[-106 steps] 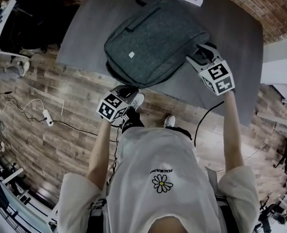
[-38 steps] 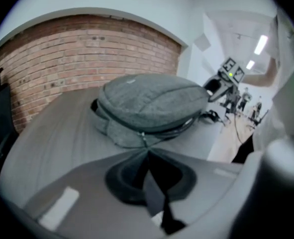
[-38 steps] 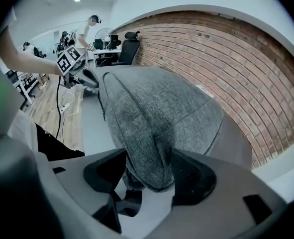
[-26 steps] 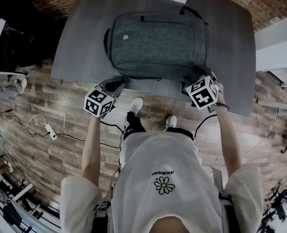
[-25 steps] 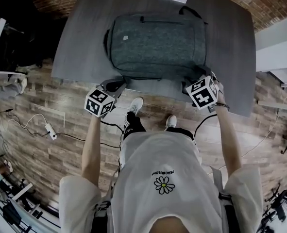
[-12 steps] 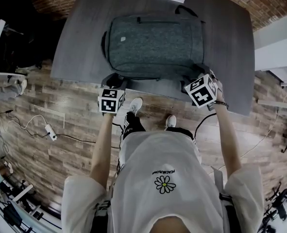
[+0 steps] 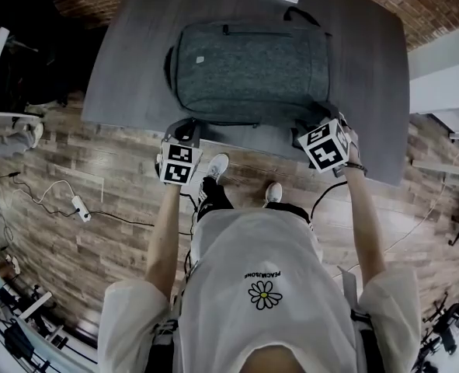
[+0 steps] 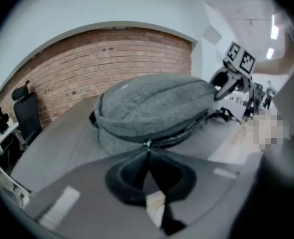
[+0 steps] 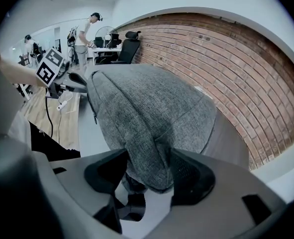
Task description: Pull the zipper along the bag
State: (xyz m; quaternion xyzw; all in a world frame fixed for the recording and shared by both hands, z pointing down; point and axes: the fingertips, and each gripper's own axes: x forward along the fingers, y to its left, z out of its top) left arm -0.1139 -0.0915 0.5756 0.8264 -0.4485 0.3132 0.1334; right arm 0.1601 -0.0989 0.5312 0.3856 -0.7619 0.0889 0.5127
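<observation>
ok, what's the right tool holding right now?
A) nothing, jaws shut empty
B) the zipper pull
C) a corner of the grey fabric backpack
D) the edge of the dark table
C: in the right gripper view, the right tool has both pads pressed on a corner of the grey fabric backpack, which fills the gap between them.

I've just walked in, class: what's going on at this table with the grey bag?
A person stands at a dark table where a grey backpack lies flat, and holds a gripper in each hand. The right gripper is clamped on the bag's near right corner, steadying it. The left gripper has its jaws shut on the zipper pull at the near left corner, seemingly ready to pull.
</observation>
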